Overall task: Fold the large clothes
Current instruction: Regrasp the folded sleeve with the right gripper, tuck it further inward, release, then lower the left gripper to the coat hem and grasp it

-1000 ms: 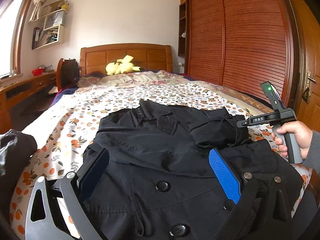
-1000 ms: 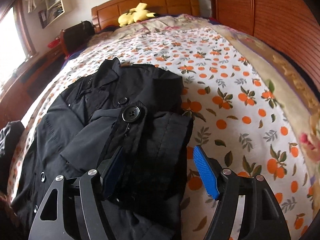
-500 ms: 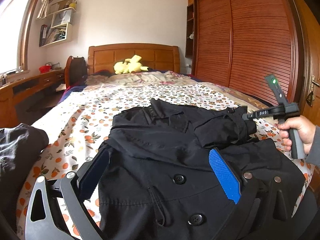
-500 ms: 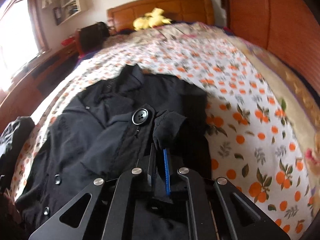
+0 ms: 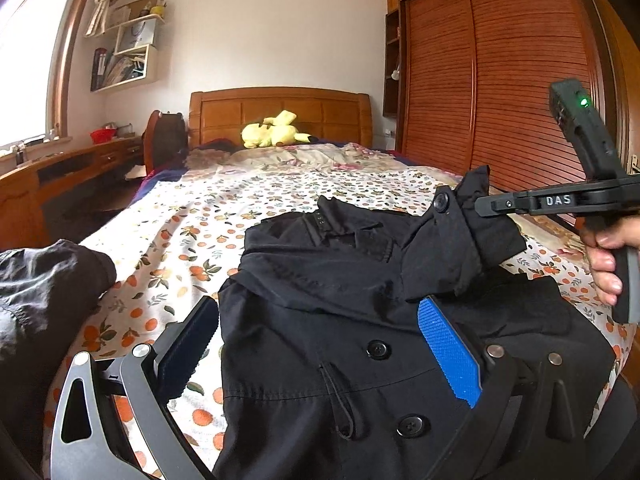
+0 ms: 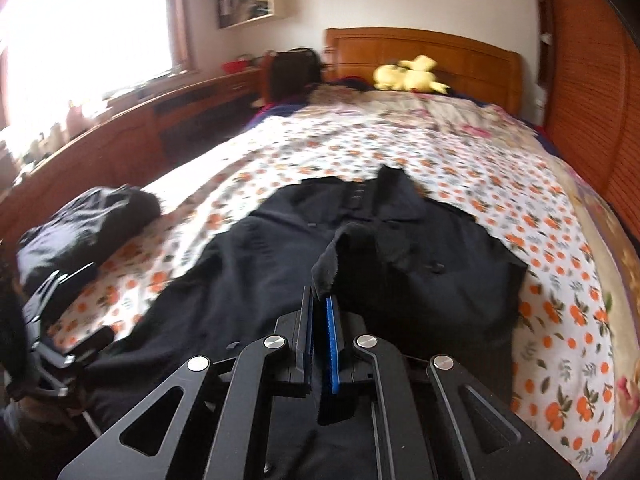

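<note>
The sleeve [image 5: 460, 240] of the black coat [image 5: 320, 320] is pinched between the clenched right gripper [image 6: 320, 312]; the left gripper [image 5: 316, 344] is spread wide above the coat's front, nothing grasped.

Right tongs [image 6: 320, 312], open over black coat's [image 5: 320, 320] folded sleeve cuff [image 5: 460, 248] a second ago, now clamped shut on cuff. Cuff lifted off coat front, hanging above bed [image 5: 200, 220], carried toward coat's middle.
</note>
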